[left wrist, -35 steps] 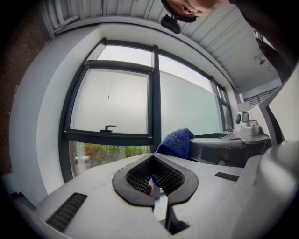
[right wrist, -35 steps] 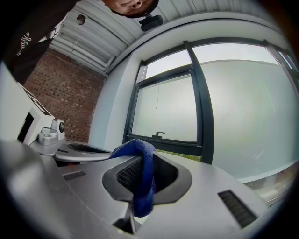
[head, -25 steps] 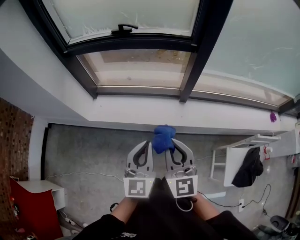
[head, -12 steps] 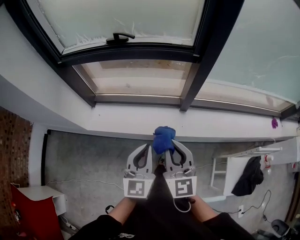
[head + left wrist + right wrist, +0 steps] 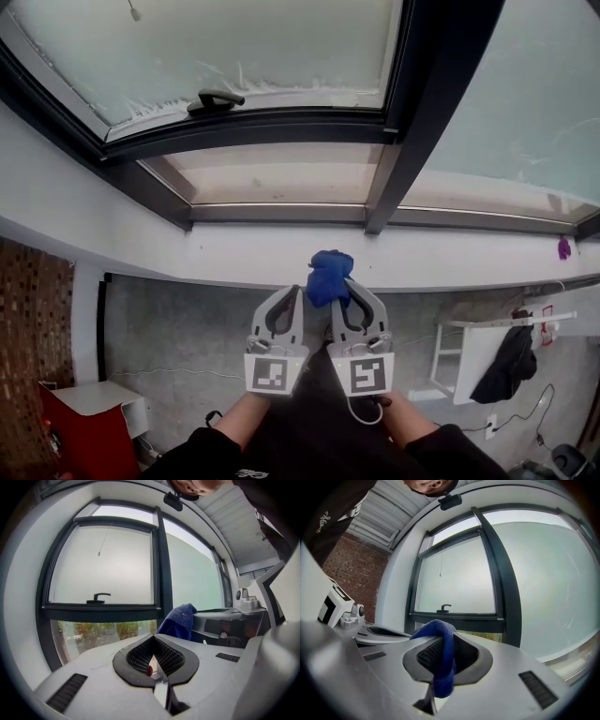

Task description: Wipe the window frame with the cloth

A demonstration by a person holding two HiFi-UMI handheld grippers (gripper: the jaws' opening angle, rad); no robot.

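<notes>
A dark window frame with a black handle fills the top of the head view, above a white sill. A blue cloth is bunched between the jaws of my right gripper, which is shut on it; in the right gripper view the cloth hangs over the jaws. My left gripper sits right beside it, shut with nothing between its jaws. Both are held side by side below the sill, apart from the frame. The left gripper view shows the cloth at its right.
A vertical mullion divides the panes. A brick wall and a red box stand at the left. A white rack with a dark garment is at the right over a grey floor.
The view has tilted up, so the window frame and sill sit lower in the picture. Both grippers stay side by side with the cloth held.
</notes>
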